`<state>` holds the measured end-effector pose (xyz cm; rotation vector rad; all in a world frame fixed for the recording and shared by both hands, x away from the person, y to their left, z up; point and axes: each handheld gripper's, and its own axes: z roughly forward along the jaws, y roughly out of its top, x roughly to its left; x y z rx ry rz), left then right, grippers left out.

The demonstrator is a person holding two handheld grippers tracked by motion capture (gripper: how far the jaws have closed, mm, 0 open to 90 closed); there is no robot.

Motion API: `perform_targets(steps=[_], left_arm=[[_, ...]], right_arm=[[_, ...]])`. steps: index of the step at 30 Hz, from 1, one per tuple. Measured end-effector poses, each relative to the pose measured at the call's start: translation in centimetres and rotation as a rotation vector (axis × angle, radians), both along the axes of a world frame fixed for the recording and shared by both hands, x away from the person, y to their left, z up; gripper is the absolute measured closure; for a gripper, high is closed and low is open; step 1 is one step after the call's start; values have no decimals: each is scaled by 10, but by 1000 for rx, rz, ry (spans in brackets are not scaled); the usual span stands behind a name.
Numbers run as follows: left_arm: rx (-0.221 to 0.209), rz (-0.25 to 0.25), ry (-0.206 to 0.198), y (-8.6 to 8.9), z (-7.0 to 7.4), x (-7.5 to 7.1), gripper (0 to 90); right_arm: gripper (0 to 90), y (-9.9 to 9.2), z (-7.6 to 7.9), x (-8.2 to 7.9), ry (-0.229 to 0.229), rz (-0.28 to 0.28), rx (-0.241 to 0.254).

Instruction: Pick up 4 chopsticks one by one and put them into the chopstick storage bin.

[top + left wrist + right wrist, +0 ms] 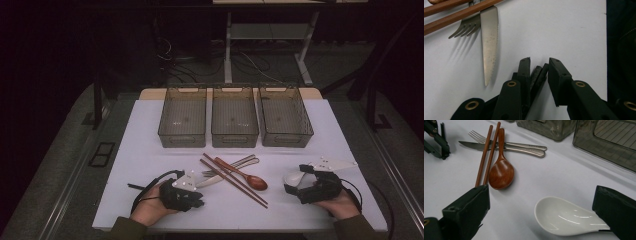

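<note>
Two tools on the table, three bins empty: sorting not yet begun.

Our left tool [196, 202] rests with jaws narrow, nothing between them, near the knife [489, 42]. Our right tool [295, 184] stands wide around the white spoon [564, 217]; whether its pads press it, we cannot tell. Fork [506, 142], chopsticks [486, 155] and wooden spoon [500, 170] lie mid-table, before the bins [235, 140]; everything is left to move.

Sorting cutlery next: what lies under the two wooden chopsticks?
The chopsticks cross over the fork and knife; the wooden spoon lies alongside. The crossed stretches of metal are covered.
</note>
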<state>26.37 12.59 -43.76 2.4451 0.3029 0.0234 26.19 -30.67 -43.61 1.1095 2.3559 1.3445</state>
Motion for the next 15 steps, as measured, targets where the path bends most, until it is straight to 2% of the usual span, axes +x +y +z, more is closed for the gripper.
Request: perform_targets(steps=[15], left_arm=[[-1,3,-13,0,0,2,753]], right_arm=[[13,0,0,0,0,0,0]])
